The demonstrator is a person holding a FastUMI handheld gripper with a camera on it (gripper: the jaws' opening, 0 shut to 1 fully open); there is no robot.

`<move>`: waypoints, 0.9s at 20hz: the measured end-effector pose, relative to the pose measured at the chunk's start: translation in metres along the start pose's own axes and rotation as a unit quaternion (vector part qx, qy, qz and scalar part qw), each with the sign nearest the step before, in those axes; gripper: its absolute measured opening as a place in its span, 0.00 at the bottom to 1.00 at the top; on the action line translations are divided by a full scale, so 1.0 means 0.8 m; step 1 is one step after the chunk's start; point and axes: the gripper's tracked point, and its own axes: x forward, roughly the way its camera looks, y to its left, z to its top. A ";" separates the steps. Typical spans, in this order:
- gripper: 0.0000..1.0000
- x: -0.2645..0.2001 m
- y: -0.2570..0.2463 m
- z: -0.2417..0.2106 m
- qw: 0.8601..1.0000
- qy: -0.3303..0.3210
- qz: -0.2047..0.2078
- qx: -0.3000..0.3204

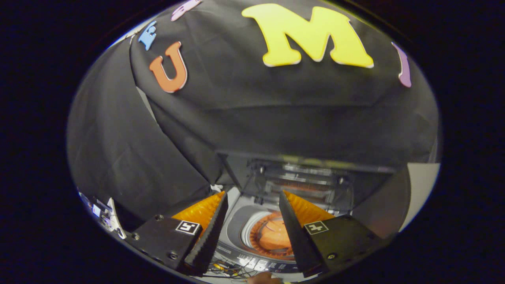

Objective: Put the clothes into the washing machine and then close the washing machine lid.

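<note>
Clothes (pixel 274 236), an orange bundle, sit down in the round drum of the washing machine (pixel 236 225). We see them thru the gap between our gripper's (pixel 252 199) two fingers. The fingers are spread wide apart w/ nothing held, hanging above the machine's top. The drum's ring glows orange around the bundle. At the front edge of the machine runs a dark panel (pixel 256 262) w/ small white marks, too tiny to make out. Some thin wires (pixel 225 270) lie just in front of that edge, near the left finger. A fingertip (pixel 264 279) of a person peeks in by the panel. At the back edge the lid (pixel 303 181) stands up open, clear w/ a dark frame. Behind it hangs the black cloth wall (pixel 276 110).
</note>
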 end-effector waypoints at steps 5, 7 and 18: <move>0.82 0.012 -0.042 0.071 0.998 -0.038 -0.048 0.014; 0.82 0.032 -0.062 0.079 0.996 -0.044 -0.062 0.042; 0.82 0.080 -0.122 0.066 0.988 -0.014 -0.135 0.079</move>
